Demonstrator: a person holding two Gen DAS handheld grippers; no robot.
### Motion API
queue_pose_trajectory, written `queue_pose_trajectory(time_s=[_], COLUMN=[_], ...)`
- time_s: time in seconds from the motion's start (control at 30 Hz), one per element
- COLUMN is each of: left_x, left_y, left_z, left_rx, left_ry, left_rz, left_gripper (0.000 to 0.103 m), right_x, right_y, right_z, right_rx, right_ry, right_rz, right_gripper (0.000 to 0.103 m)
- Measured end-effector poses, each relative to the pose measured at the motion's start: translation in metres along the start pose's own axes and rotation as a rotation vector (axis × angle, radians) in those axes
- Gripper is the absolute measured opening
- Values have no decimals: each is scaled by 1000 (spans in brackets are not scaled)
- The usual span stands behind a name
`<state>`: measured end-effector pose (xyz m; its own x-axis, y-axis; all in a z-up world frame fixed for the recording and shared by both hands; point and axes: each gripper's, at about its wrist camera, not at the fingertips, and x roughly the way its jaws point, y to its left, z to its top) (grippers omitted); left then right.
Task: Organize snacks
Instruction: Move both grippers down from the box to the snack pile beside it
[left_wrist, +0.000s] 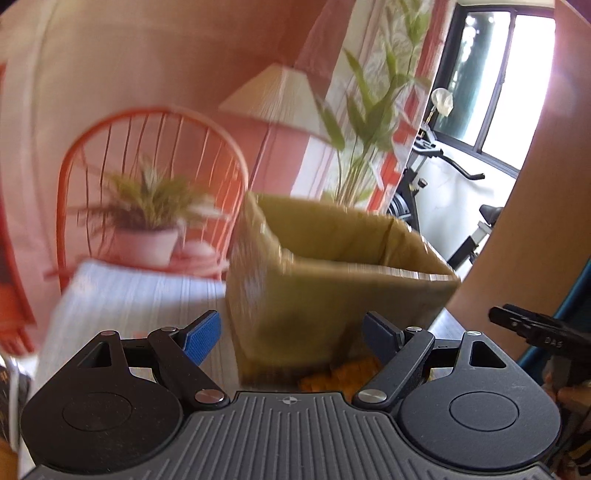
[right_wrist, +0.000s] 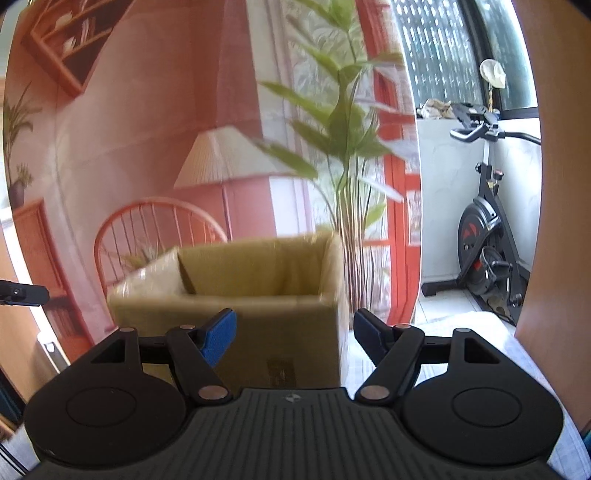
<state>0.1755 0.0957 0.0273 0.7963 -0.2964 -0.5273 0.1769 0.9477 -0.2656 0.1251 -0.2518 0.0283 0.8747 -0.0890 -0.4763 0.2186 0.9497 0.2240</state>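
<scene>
An open brown cardboard box (left_wrist: 332, 266) stands on the table straight ahead of my left gripper (left_wrist: 291, 332), whose blue pads (left_wrist: 203, 338) stand wide apart with nothing pressed between them. An orange snack packet (left_wrist: 340, 376) lies at the foot of the box, just inside the right finger. In the right wrist view the same box (right_wrist: 258, 295) fills the middle, beyond my right gripper (right_wrist: 295, 332), which is open and holds nothing. The box's inside is hidden below its rim. Both views are blurred.
A white striped cloth (left_wrist: 122, 295) covers the table left of the box. Behind stand an orange wire chair (left_wrist: 147, 177) with a potted plant, a tall plant (right_wrist: 347, 166), a lamp and an exercise bike (right_wrist: 487, 236). The other gripper's tip (left_wrist: 532, 328) shows at the right edge.
</scene>
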Motion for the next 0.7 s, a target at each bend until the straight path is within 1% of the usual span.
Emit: queue_pose_trajectory(time_s=[0.17,0.23,0.3,0.4,0.47,0.57,0.7], left_x=[-2,3,10,21,28,34,36], left_y=[4,5,5,1,-2,-1,-6], left_z=[-41,-58,-74,-97,-109,-121,-135], left_rx=[-35,-42,-52,-28,-4,-24,5], left_ry=[50,86,135,197,231,270,300], left_rz=[-27,-55,-75,-71,-67,-90,-88], left_gripper=[87,90,90,90,90,90,90], right_x=[2,4,6,10,13,15,18], right_y=[7,9,11,13,15,19,22], right_z=[-28,-38,-48,-58,-62,-67,-71], right_rx=[2,6,13,22,31,34,35], right_ry=[66,91,117,150,164,177,191], right_rz=[19,22,26,37,46,56,64], right_gripper=[73,73,73,73,73,73,73])
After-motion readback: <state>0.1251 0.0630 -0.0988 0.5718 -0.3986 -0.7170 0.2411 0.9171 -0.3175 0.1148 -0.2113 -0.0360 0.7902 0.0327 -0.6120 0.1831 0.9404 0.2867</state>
